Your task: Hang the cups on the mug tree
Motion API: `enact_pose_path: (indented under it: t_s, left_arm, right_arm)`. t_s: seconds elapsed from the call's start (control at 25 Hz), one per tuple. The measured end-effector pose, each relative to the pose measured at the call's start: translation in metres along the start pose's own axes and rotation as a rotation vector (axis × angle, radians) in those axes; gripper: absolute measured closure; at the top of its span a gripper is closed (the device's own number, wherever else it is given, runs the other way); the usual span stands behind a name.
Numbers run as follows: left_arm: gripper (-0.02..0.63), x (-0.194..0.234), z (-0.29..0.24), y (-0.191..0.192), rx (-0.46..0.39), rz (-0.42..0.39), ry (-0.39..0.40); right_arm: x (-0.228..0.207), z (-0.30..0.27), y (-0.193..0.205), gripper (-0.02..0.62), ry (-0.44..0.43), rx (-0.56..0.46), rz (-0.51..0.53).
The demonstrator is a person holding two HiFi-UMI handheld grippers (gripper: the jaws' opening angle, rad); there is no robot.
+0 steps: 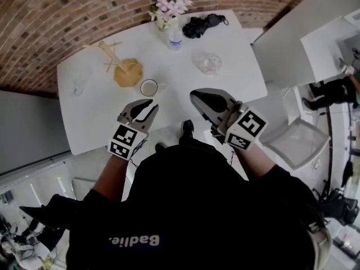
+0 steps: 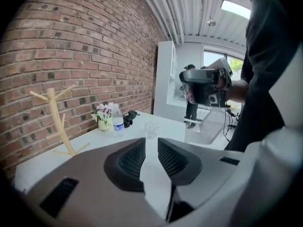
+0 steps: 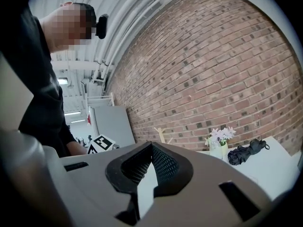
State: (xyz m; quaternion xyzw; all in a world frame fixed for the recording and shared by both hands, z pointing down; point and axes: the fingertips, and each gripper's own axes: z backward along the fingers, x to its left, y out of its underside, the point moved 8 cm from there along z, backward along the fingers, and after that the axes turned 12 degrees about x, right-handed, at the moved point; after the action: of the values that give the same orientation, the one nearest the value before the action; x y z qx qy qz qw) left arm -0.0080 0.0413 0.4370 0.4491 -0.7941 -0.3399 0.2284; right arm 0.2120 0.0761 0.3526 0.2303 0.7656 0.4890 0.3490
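A wooden mug tree (image 1: pixel 115 61) stands on a round base at the table's far left; it also shows as the tree (image 2: pixel 57 119) and as the tree (image 3: pixel 161 134). A white cup (image 1: pixel 149 88) sits just ahead of my left gripper (image 1: pixel 151 104), whose jaws stand slightly apart with nothing between them (image 2: pixel 151 143). A clear glass cup (image 1: pixel 209 64) rests right of the middle, and another glass (image 1: pixel 77 86) is near the left edge. My right gripper (image 1: pixel 194 96) is shut and empty, held level over the near edge (image 3: pixel 151 145).
The white table (image 1: pixel 242 61) stands against a brick wall. At its far side are a vase of flowers (image 1: pixel 169 13), a water bottle (image 1: pixel 175 38) and a black bundle (image 1: pixel 203 24). A chair (image 1: pixel 298 142) stands to the right.
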Motion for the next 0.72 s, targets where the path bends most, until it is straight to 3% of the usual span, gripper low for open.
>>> enact_pose_path:
  t_s: [0.44,0.72]
  left_arm:
    - [0.492,0.030,-0.089,0.034,0.360,-0.098,-0.124]
    - [0.483,0.038,-0.135,0.053,0.648,-0.333,-0.139]
  right_arm:
    - [-0.069,-0.010,0.005,0.568,-0.148,0.059,-0.012]
    - [-0.086,-0.009,0.014,0.568,-0.141,0.107,-0.014]
